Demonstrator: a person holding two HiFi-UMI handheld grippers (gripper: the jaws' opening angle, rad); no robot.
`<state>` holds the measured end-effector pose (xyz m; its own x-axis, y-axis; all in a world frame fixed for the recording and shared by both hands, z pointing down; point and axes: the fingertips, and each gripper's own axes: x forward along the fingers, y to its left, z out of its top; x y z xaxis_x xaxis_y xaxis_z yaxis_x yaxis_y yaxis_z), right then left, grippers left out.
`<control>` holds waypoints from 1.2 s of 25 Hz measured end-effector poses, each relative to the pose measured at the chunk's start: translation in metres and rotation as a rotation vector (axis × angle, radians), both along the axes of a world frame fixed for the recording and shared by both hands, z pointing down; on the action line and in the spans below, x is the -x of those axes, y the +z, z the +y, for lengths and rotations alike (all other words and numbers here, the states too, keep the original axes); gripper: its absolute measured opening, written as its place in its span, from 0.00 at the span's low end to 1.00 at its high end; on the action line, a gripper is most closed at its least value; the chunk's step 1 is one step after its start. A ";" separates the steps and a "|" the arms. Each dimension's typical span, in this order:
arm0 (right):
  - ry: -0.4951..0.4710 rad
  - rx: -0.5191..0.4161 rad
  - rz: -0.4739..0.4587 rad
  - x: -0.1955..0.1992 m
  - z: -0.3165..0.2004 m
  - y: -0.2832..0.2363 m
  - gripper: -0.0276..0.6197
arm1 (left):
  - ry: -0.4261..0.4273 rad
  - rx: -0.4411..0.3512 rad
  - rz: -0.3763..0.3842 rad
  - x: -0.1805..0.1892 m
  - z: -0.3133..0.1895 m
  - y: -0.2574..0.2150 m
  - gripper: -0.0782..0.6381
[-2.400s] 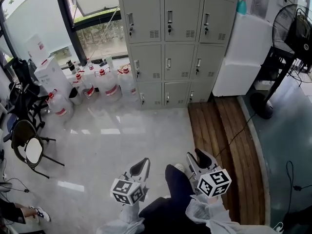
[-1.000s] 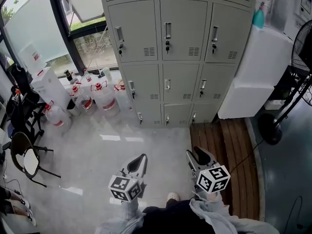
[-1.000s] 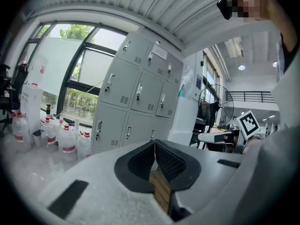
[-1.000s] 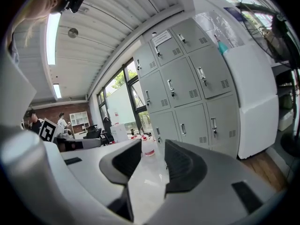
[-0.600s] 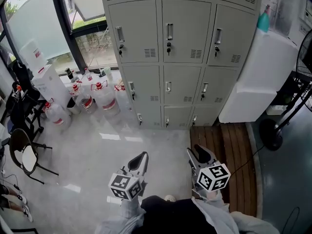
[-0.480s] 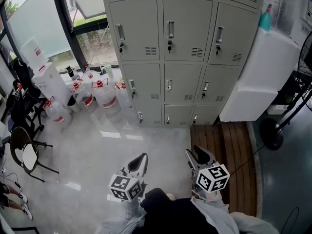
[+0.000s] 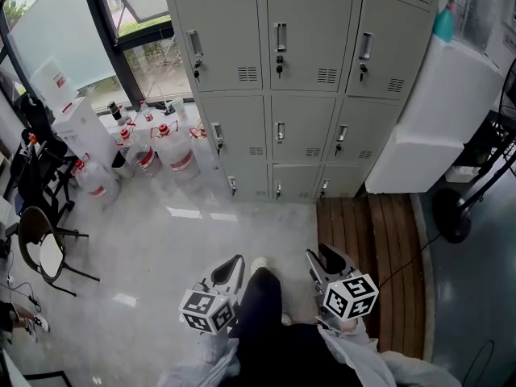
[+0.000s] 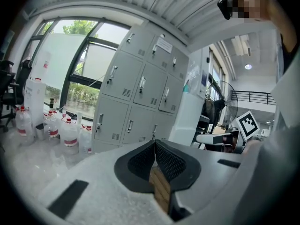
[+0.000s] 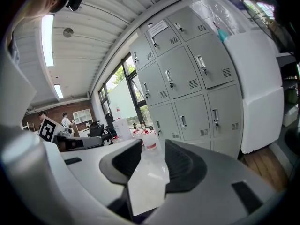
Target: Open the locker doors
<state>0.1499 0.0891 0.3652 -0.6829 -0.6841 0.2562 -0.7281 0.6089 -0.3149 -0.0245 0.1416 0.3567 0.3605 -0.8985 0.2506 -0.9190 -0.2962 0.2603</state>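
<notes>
The approach was judged to be the step in hand. The locker bank (image 7: 310, 147) was seen ahead of both grippers and well apart from them, with bare floor (image 7: 193, 232) between, and all of its locker doors (image 7: 305, 22) were seen shut and untouched. The left gripper (image 7: 231, 266) was held out before the bank's left column with its jaws closed together on nothing. The right gripper (image 7: 326, 258) was held out before the bank's right column with its jaws parted and nothing between them. The bank was stood upright, its long axis vertical, and its door faces were turned out toward the person. Each door was fitted with a slim handle (image 7: 280, 37), set upright toward the door's left side, so the hinges were judged to lie at the right edge and the swing to be rightward. Water jugs (image 7: 181, 147) were stood just beside the bank's left flank, and a white cabinet (image 7: 435, 111) was set against its right flank. For the next move, it was judged that the gap to the bank would have to be closed and one door chosen. Parted jaws would then have to be brought round its upright handle and closed on it, and the pull made straight out from the door face. The left jaws would have to be opened first if that gripper were used. Whether any latch was locked could not be told.
</notes>
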 end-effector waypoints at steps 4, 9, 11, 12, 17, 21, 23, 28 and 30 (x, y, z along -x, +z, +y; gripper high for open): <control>0.010 -0.006 -0.005 0.002 -0.021 -0.002 0.25 | 0.003 -0.007 -0.007 0.005 -0.021 -0.002 0.12; 0.002 0.003 -0.001 0.015 -0.053 0.000 0.25 | 0.002 -0.005 0.005 0.014 -0.058 -0.003 0.12; 0.003 0.001 0.001 0.020 -0.069 -0.003 0.25 | 0.013 -0.008 0.006 0.016 -0.076 -0.005 0.12; 0.006 -0.001 0.001 0.022 -0.078 -0.005 0.25 | 0.019 -0.009 0.006 0.018 -0.085 -0.006 0.12; 0.036 -0.017 0.000 0.033 -0.126 -0.020 0.25 | 0.045 -0.024 0.006 0.030 -0.138 -0.019 0.12; 0.059 -0.024 -0.002 0.044 -0.161 -0.029 0.25 | 0.063 -0.035 0.007 0.043 -0.177 -0.029 0.12; 0.066 -0.024 0.003 0.050 -0.176 -0.031 0.25 | 0.068 -0.039 0.011 0.049 -0.195 -0.032 0.12; 0.076 -0.034 0.004 0.069 -0.213 -0.037 0.25 | 0.079 -0.047 0.016 0.067 -0.231 -0.037 0.12; 0.074 -0.035 0.001 0.078 -0.225 -0.038 0.25 | 0.079 -0.045 0.016 0.075 -0.244 -0.036 0.12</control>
